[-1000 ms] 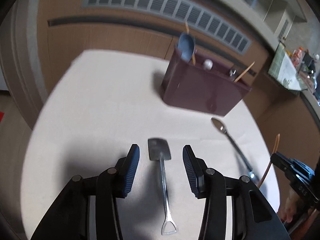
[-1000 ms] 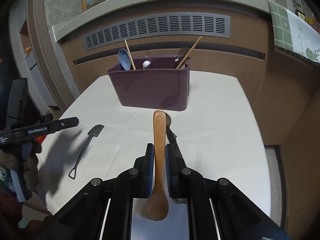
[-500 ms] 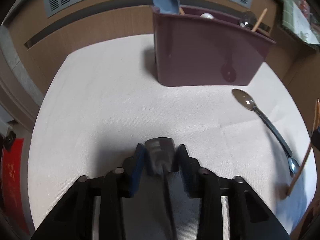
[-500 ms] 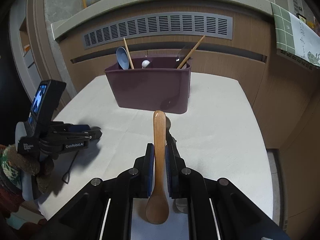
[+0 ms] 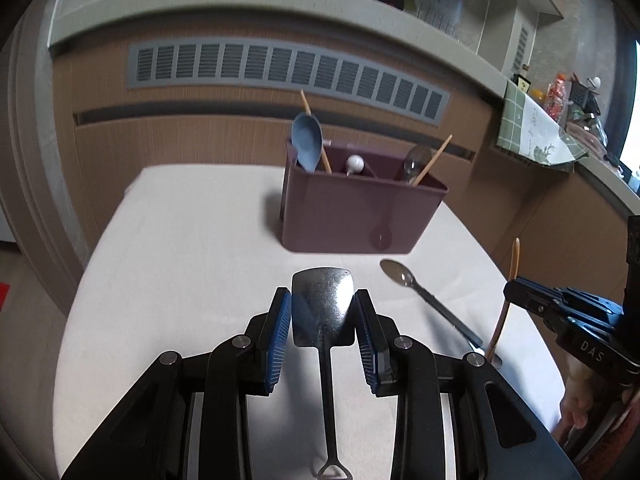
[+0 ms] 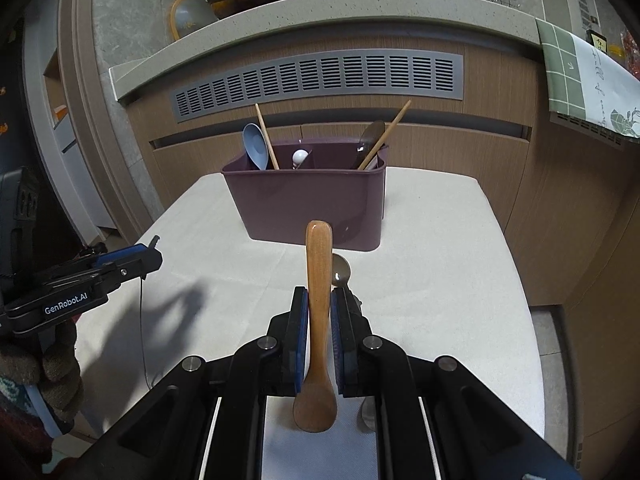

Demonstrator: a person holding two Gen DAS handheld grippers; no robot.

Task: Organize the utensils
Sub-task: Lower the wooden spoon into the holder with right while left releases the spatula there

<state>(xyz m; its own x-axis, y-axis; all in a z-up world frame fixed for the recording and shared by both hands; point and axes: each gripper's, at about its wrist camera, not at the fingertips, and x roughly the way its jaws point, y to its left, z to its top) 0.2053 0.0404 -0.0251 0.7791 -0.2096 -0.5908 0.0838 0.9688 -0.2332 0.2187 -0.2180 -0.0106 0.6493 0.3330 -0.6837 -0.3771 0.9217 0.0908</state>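
My left gripper [image 5: 323, 312] pinches one small metal spatula [image 5: 322, 305] by the edges of its flat blade, the blue pads pressed on either side; its thin handle with the looped end hangs back toward me between the fingers. The spatula is lifted clear of the white tablecloth [image 5: 192, 264]. These jaws have just been closing, and the blade sits squarely between them.

My right gripper [image 6: 319, 312] is clamped on one wooden spoon [image 6: 318, 320], gripped around the middle of its handle. The bowl end points back toward me, the handle tip points ahead toward the purple utensil caddy [image 6: 308, 200].

One metal spoon [image 5: 428, 304] lies on the cloth, in front of the caddy and off to the right in the left wrist view; in the right wrist view it lies partly hidden under my right gripper.

The caddy stands upright at the far side of the table. In it I count five things: one blue spoon [image 6: 255, 146] and one wooden chopstick [image 6: 267, 138] together at its left end, one white round-tipped utensil [image 6: 300, 157] in the middle, and one dark spoon [image 6: 371, 134] with a second chopstick [image 6: 386, 132] at its right end.
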